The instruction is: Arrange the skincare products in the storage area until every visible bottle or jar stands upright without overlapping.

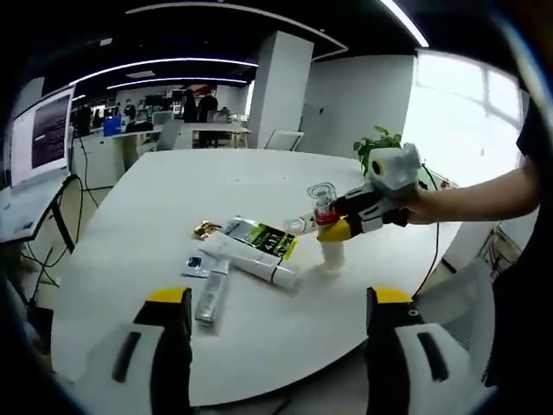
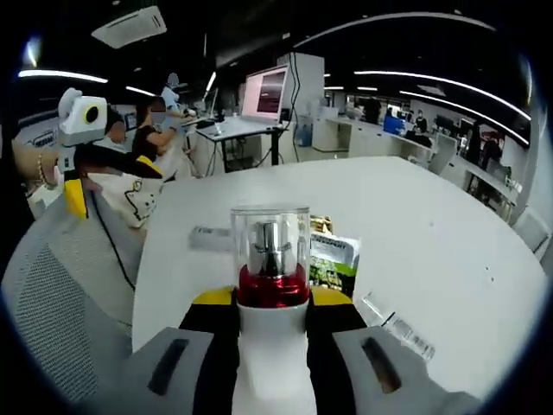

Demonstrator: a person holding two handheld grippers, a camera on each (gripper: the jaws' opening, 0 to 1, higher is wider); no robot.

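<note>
On the white tabletop, toward the left of the cluster, a silver tube lies flat beside a small dark sachet. Next to them a long white tube lies across a green-and-black packet, so these things overlap and none stands. The left claw hangs released at the near edge, jaws wide apart, probably waiting its turn. Further right, the right claw is clenched on a white pump bottle with a red collar and clear cap, holding it upright with its base apparently on the tabletop, clear of the pile, presumably so it can stand alone.
</note>
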